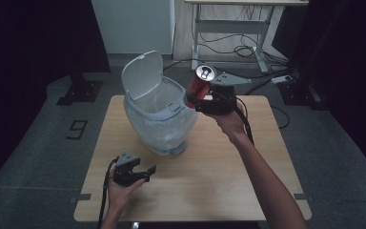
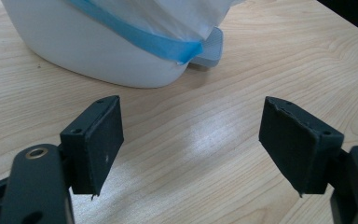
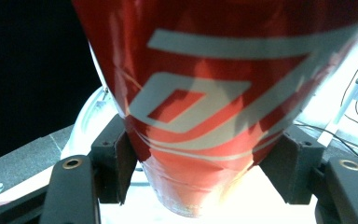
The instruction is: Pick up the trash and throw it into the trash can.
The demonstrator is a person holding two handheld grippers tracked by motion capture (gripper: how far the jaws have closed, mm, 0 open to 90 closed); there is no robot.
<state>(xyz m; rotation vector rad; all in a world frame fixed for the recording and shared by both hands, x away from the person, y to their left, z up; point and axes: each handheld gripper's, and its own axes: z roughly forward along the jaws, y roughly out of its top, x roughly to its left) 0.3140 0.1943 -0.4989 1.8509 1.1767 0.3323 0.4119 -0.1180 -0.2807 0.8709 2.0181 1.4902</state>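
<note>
High view: the left gripper (image 1: 145, 172) rests low on the wooden table (image 1: 219, 181), jaws apart. The right gripper (image 1: 194, 101) clamps a red can (image 1: 201, 85) beside the open-lidded bin (image 1: 159, 107); grey floor and cables lie beyond.

Left gripper view: pale woodgrain runs between the spread jaws.

Right gripper view: the can sits pinched between the pads.

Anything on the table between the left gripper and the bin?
No. In the left gripper view, only bare table lies between the open left gripper and the bin.

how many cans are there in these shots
1. A red can is clamped in the right gripper, held in the air beside the open rim of the white bin. More could lie hidden inside the bin.
</note>
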